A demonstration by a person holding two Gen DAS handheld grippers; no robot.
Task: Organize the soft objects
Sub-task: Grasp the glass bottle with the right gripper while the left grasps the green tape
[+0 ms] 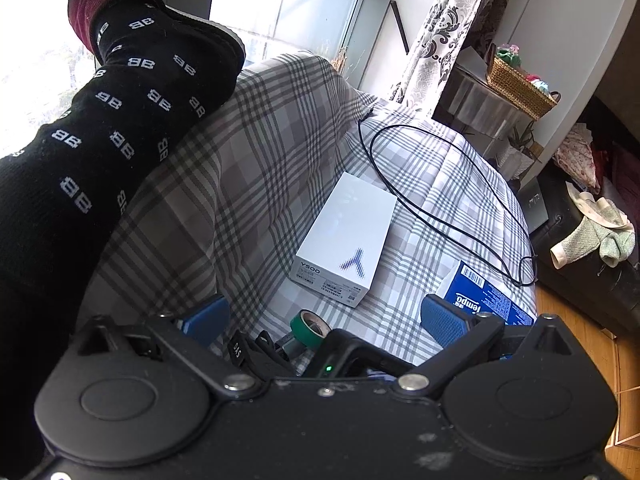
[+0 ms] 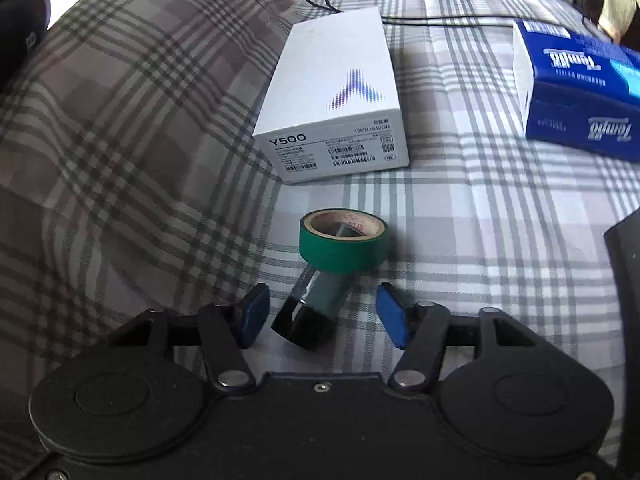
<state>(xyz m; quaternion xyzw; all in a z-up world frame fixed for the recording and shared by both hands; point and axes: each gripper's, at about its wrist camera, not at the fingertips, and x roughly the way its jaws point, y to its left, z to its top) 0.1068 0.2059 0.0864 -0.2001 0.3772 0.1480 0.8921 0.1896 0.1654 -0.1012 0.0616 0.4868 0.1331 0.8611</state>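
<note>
A black sock [image 1: 100, 120] with white logos and a maroon cuff fills the left of the left wrist view, draped over the plaid pillow [image 1: 192, 184]; a corner of it shows in the right wrist view [image 2: 20, 28]. My left gripper [image 1: 324, 316] is open and empty above the bed, right of the sock. My right gripper [image 2: 320, 316] is open, its blue pads either side of a small dark bottle [image 2: 316, 304] lying on the plaid sheet [image 2: 500, 220], not touching it. A green tape roll [image 2: 344, 246] sits on the bottle's far end.
A white Y500 box [image 2: 336, 100] and a blue Tempo tissue pack [image 2: 580, 92] lie on the bed. A black cable [image 1: 440, 200] loops across the sheet. A wicker basket [image 1: 520, 84], clothes [image 1: 596, 232] and dark furniture stand right of the bed.
</note>
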